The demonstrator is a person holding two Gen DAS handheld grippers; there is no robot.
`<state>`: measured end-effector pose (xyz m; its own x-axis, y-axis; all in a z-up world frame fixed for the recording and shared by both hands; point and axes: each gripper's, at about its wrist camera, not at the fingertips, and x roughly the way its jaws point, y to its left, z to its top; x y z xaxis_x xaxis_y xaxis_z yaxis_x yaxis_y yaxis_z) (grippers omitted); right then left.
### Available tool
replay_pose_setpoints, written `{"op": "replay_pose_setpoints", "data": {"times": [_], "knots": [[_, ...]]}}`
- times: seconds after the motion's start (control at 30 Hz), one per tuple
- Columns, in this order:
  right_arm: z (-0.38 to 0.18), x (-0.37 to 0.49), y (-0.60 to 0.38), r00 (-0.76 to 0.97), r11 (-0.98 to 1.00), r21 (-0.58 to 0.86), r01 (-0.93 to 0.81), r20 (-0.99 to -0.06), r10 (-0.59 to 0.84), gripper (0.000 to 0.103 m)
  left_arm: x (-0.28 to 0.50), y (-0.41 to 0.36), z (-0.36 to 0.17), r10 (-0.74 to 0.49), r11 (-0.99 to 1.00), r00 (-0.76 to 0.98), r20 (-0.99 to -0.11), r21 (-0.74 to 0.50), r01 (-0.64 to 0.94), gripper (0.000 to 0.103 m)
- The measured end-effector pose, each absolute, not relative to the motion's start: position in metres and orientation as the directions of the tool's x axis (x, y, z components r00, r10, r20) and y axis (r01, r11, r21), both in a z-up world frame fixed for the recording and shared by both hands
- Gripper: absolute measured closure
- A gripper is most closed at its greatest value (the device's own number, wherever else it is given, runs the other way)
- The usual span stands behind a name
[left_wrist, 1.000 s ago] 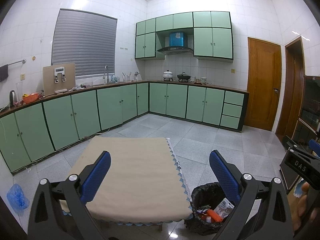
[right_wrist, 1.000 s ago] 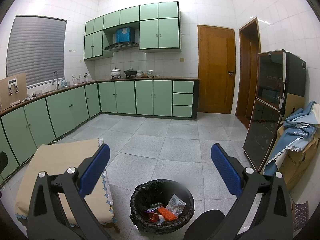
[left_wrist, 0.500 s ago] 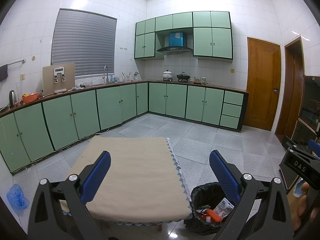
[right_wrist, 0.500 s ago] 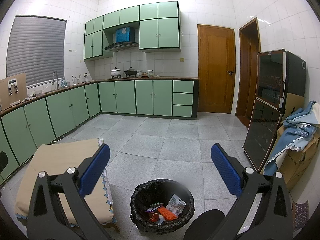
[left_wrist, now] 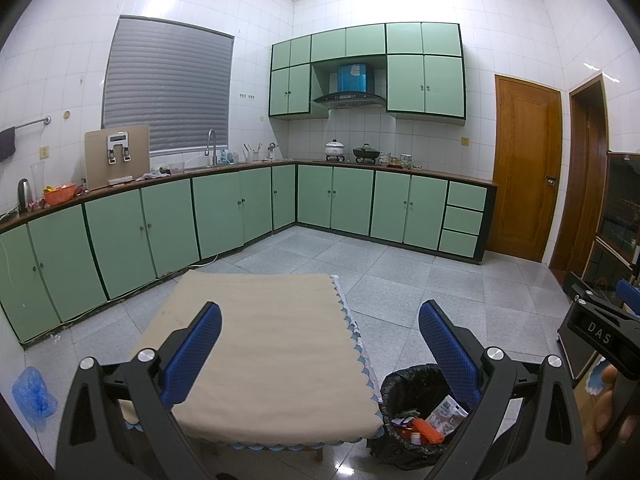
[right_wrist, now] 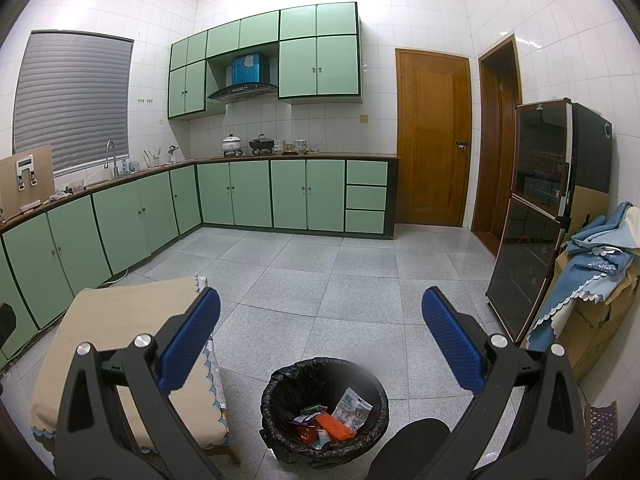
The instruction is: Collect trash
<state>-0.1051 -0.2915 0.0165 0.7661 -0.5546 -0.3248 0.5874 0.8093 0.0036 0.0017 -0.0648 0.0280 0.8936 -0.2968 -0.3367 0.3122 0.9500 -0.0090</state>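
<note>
Left wrist view: the trash bin [left_wrist: 404, 396] sits on the floor right beside the table [left_wrist: 264, 360], black liner in it, holding an orange wrapper [left_wrist: 429, 429], a printed packet [left_wrist: 446, 416] and smaller scraps I can't make out. The left gripper [left_wrist: 320, 352] is spread wide with nothing in it, and one finger [left_wrist: 450, 354] covers part of the bin.

Right wrist view: same bin [right_wrist: 280, 392], beside the table [right_wrist: 116, 316]. Its near rim is hidden by a dark blob. The right gripper [right_wrist: 320, 340] is wide open too, empty.

Bright, even overhead light glares off the white wall tiles [left_wrist: 172, 4] and glossy floor [right_wrist: 320, 264]. Both fisheye views curve cabinets [left_wrist: 120, 236] and blacken at the corners; shadows are faint.
</note>
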Motion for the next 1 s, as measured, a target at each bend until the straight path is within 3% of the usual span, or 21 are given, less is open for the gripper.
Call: {"op": "replay_pose_setpoints", "data": {"times": [1.0], "knots": [[0.0158, -0.1055, -0.2926, 0.766, 0.809, 0.002, 0.587, -0.326, -0.555, 0.005, 0.0006, -0.0695, 0.0267, -0.297, 0.95, 0.892, -0.34, -0.014, 0.311, 0.006]]}}
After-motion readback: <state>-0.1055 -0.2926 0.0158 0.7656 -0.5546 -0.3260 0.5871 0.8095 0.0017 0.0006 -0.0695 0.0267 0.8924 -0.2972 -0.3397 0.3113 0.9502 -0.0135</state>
